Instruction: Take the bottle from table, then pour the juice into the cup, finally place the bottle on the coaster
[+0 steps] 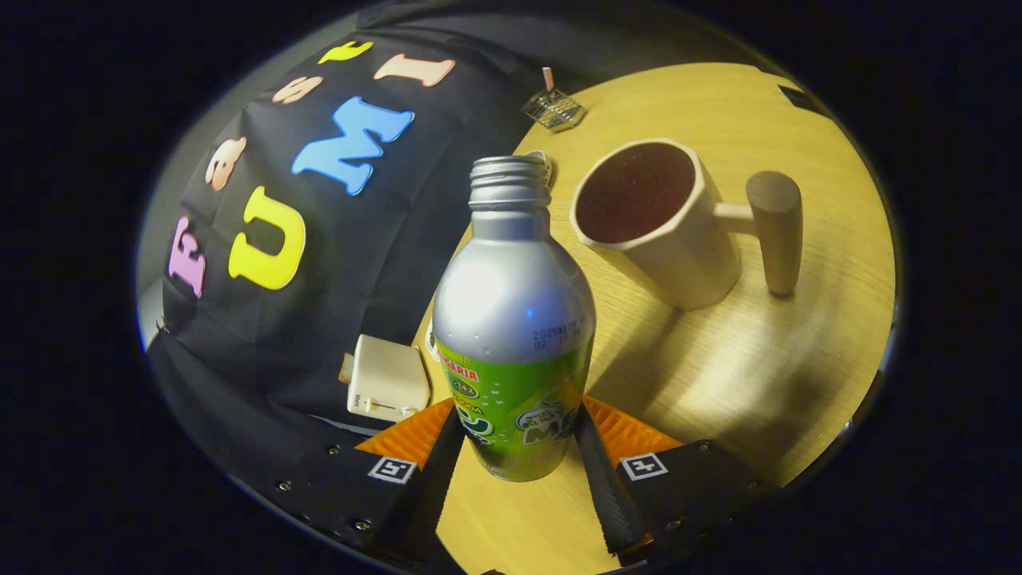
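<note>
Two fingers of the claw (517, 459) clamp the lower body of the uncapped bottle (515, 319), held tilted, its base seemingly just off the desk (798, 359). Beyond it stands the cup (659, 224), already dark inside. My worry: the smooth metal could slip in the grip during tipping, spilling juice.

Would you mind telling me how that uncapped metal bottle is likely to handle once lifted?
The bottle, held between the claw fingers, looks smooth and glossy, so probably slippery. Its thin metal wall may dent under hard squeezing. With the cap off, any tilt could spill before reaching the cup.
</note>
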A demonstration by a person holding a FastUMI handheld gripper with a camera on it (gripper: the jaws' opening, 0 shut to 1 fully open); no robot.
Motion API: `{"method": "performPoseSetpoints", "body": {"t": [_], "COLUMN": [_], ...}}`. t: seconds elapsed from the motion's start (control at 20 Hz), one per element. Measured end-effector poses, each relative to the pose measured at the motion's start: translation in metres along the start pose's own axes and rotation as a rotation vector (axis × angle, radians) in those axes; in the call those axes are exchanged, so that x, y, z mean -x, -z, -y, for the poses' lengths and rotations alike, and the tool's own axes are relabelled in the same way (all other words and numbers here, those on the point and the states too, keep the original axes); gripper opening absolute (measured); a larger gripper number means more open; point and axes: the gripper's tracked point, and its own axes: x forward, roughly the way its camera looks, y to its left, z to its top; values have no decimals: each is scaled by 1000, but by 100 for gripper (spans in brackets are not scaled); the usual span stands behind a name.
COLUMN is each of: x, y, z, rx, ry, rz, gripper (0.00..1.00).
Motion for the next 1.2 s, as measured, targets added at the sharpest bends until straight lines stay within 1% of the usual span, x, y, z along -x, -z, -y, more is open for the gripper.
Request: {"method": "performPoseSetpoints", "body": {"t": [0.15, 0.5, 0.75, 1.2], "x": [-4, -12, -24, -65], "y": [-9, -22, -40, -56], "z": [3, 0, -11, -38], "rx": [110, 302, 429, 614], "ry": [30, 84, 118, 160], "rz": [43, 137, 209, 252], "gripper": [78, 78, 78, 78]}}
